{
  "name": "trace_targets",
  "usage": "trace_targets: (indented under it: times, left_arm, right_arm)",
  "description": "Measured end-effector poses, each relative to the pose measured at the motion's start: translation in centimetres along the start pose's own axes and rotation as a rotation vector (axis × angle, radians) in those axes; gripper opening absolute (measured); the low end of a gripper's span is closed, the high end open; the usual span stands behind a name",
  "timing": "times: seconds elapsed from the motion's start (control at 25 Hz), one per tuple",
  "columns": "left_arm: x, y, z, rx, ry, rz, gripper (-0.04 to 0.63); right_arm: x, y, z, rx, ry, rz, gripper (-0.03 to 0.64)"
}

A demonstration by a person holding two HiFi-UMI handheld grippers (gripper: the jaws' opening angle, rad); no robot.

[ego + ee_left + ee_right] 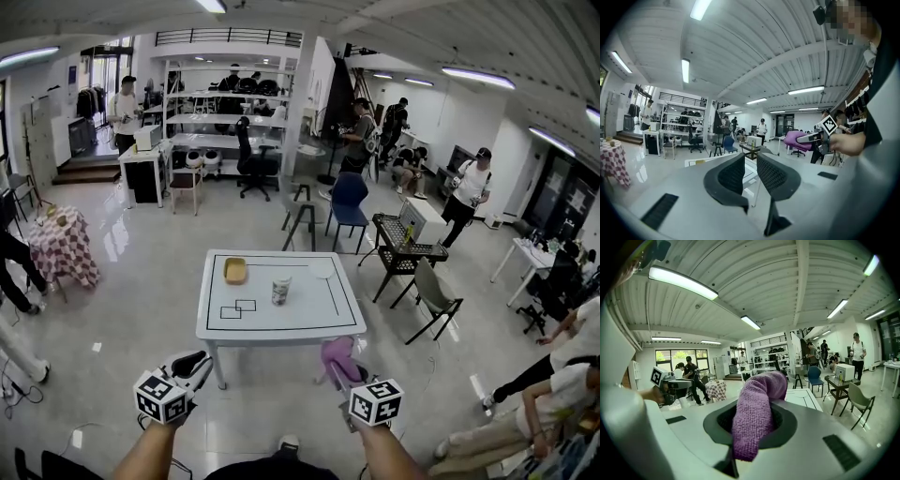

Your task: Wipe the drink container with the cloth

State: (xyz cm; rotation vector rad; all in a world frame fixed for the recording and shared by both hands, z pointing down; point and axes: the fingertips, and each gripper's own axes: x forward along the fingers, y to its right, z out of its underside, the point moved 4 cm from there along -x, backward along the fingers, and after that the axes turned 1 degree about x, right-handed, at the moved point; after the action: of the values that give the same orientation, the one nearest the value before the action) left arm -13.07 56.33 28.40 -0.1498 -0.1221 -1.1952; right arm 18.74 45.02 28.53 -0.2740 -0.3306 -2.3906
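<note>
Right gripper (755, 397) is clenched on the purple cloth (753, 420), which fills the space between its jaws, bulges out past the tips and hangs a loose tail back toward the near side. Left gripper (750, 163) holds nothing: its jaws stand a narrow gap apart with only air between them. Both hang on the near side of the white table (309, 317), well short of its edge, left gripper to the left and right gripper to the right. The drink container (280, 290) stands upright and free near the middle of the table, well apart from both grippers, with a yellow dish (234, 270) further off to its left and taped squares (237, 308) nearer on the left. The main risk, as I judge it, is tipping. The container looks light and nothing steadies it, so a sideways rub with the cloth alone could slide it across the top or knock it over toward the dish. The left gripper's gap looks too narrow to go round the container, so coming in like that would bump its wall, not brace it. The cloth is also bunched and not spread, so a firm stroke might drag it out of the jaws, or bring bare jaw tips against the container in place of fabric.
</note>
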Motion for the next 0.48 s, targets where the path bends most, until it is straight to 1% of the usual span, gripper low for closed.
trace_targets:
  times: [0.2, 0.48]
  left_arm:
    - [3.4, -1.9, 0.2, 0.001, -0.019, -0.002, 0.093]
    - [9.5, -4.5, -0.5, -0.008, -0.041, -0.012, 0.091]
  right_arm:
    - [3.1, 2.8, -0.2, 0.018, -0.016, -0.002, 0.075]
    - [8.9, 7.4, -1.2, 0.026, -0.039, -0.03, 0.075]
